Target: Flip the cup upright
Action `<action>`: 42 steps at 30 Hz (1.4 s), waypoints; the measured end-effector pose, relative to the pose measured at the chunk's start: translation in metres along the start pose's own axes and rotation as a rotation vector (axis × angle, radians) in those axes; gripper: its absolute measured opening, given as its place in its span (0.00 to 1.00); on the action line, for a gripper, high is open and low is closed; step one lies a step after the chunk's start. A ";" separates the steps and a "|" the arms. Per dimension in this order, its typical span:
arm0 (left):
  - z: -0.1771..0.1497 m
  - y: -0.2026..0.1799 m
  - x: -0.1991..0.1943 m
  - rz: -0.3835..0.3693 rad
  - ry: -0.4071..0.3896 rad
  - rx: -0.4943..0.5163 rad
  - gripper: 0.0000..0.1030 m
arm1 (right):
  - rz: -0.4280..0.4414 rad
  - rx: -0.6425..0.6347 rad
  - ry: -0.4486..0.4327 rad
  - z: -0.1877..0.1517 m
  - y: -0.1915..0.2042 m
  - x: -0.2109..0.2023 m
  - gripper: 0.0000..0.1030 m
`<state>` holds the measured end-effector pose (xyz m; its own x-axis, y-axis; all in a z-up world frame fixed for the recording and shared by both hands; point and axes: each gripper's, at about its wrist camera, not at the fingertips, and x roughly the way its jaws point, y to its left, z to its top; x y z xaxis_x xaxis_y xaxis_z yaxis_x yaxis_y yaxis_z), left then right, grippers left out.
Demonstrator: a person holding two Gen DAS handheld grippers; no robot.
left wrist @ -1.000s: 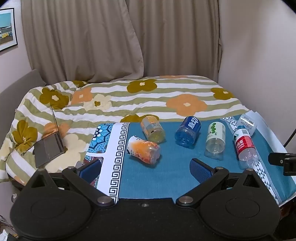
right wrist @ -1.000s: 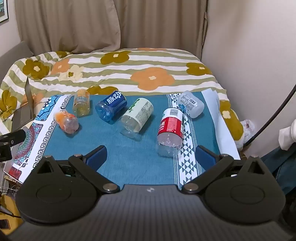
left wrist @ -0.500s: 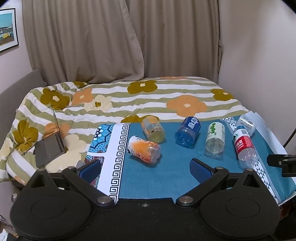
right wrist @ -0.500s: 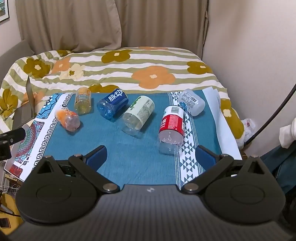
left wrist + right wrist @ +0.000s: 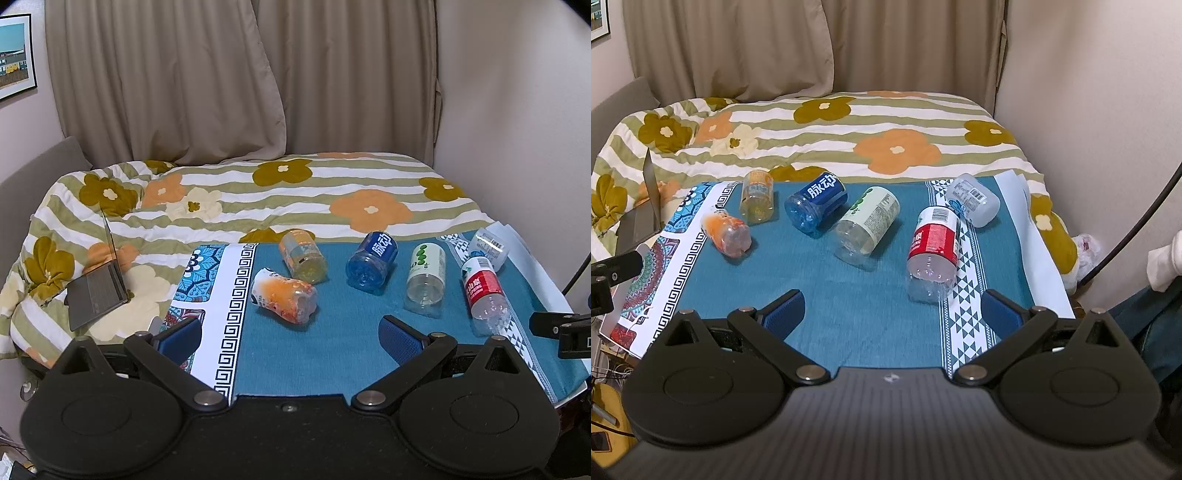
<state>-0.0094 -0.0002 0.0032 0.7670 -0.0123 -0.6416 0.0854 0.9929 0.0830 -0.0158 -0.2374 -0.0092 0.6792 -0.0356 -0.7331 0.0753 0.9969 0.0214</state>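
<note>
Six cut-off bottle cups lie on their sides on a teal cloth [image 5: 332,343] spread over the near end of a bed. In the left wrist view, the orange cup [image 5: 284,301] lies just left of centre, its clear base toward the lower right. Just above it is a yellow-orange cup [image 5: 303,254], near it but apart. To the right along the middle of the frame come a blue cup [image 5: 371,262] with white characters, a white-and-green cup [image 5: 424,275], and a red-labelled cup [image 5: 484,288]. A clear cup with a barcode label [image 5: 489,245] lies at the red one's upper end; whether they touch I cannot tell.

In the right wrist view the same row runs from the orange cup [image 5: 726,230] at middle left, past the yellow-orange cup [image 5: 757,197], blue cup [image 5: 816,206], white-and-green cup [image 5: 868,225] and red-labelled cup [image 5: 934,243] right of centre, to the barcode cup [image 5: 973,199] above it.

The left gripper [image 5: 290,332] fills the bottom of its frame, its blue-padded fingers spread wide with nothing between them, below the orange cup and apart from it. The right gripper [image 5: 892,314] is likewise spread wide and bare, low in its frame, its right pad just below the red-labelled cup.

The cloth has a white key-pattern border [image 5: 236,310] on the left and a triangle-pattern band [image 5: 964,295] on the right. Beyond it lies a striped floral quilt [image 5: 258,195], with a half-open laptop [image 5: 99,291] at the left. Beige curtains [image 5: 221,81] hang at the top, and a framed picture [image 5: 14,55] sits in the upper left corner.
</note>
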 end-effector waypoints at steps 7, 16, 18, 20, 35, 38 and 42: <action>0.001 -0.001 0.000 0.002 0.003 -0.007 1.00 | 0.001 0.000 0.002 -0.003 0.001 -0.002 1.00; 0.001 0.001 0.001 0.002 0.007 -0.011 1.00 | 0.001 -0.004 0.004 -0.004 0.001 0.000 1.00; 0.001 0.001 0.002 0.001 0.007 -0.013 1.00 | 0.001 -0.005 0.005 -0.004 0.002 0.000 1.00; 0.001 0.001 0.002 0.002 0.008 -0.014 1.00 | 0.001 -0.004 0.005 -0.005 0.003 0.000 1.00; 0.001 -0.001 0.008 -0.005 0.023 -0.014 1.00 | 0.003 0.001 0.015 -0.014 0.002 0.008 1.00; 0.001 -0.001 0.008 -0.004 0.024 -0.015 1.00 | 0.004 0.002 0.015 -0.012 0.001 0.007 1.00; 0.001 -0.001 0.009 -0.004 0.023 -0.015 1.00 | 0.006 0.006 0.018 -0.010 0.000 0.008 1.00</action>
<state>-0.0021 -0.0016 -0.0019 0.7515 -0.0135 -0.6596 0.0787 0.9945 0.0692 -0.0177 -0.2372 -0.0216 0.6661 -0.0279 -0.7454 0.0753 0.9967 0.0299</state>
